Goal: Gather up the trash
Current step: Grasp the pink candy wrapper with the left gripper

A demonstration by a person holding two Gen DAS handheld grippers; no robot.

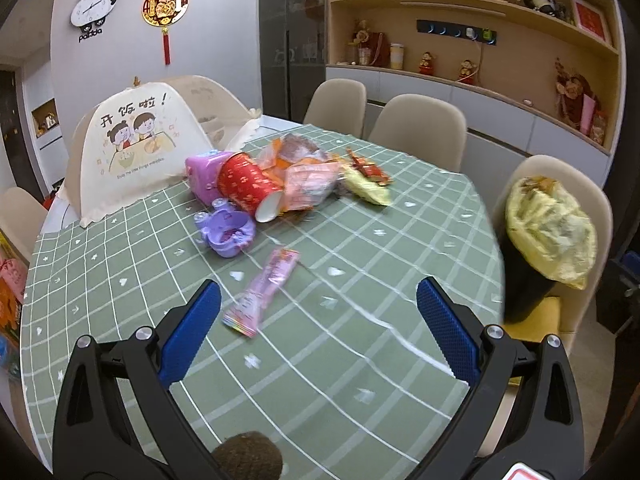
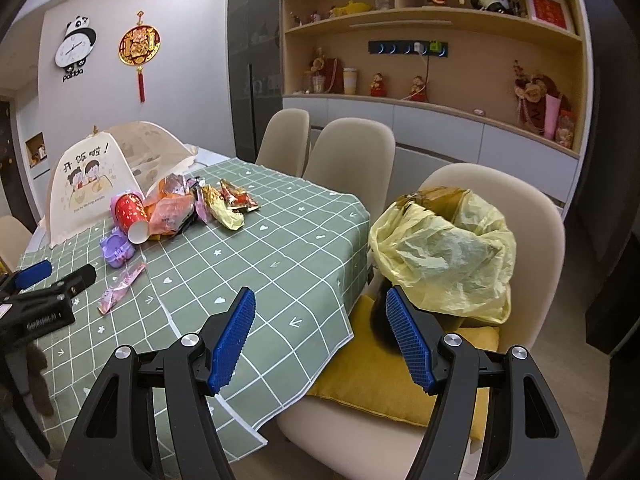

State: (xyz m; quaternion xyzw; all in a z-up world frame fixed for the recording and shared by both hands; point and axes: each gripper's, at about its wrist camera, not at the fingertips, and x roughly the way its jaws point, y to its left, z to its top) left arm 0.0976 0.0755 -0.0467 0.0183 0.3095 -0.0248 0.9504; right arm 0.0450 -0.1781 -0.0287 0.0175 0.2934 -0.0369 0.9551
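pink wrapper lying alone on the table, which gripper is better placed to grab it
Left. The left gripper is open, with the pink wrapper just ahead between its fingers. The right gripper points at the bin bag.

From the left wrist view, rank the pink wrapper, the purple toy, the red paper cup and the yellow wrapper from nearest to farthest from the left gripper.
1. Pink wrapper: just ahead of the left gripper, toward its left finger.
2. Purple toy: beyond it, left of centre.
3. Red paper cup: on its side in the trash pile.
4. Yellow wrapper: right end of the pile; close to the cup's distance, so that order is uncertain.
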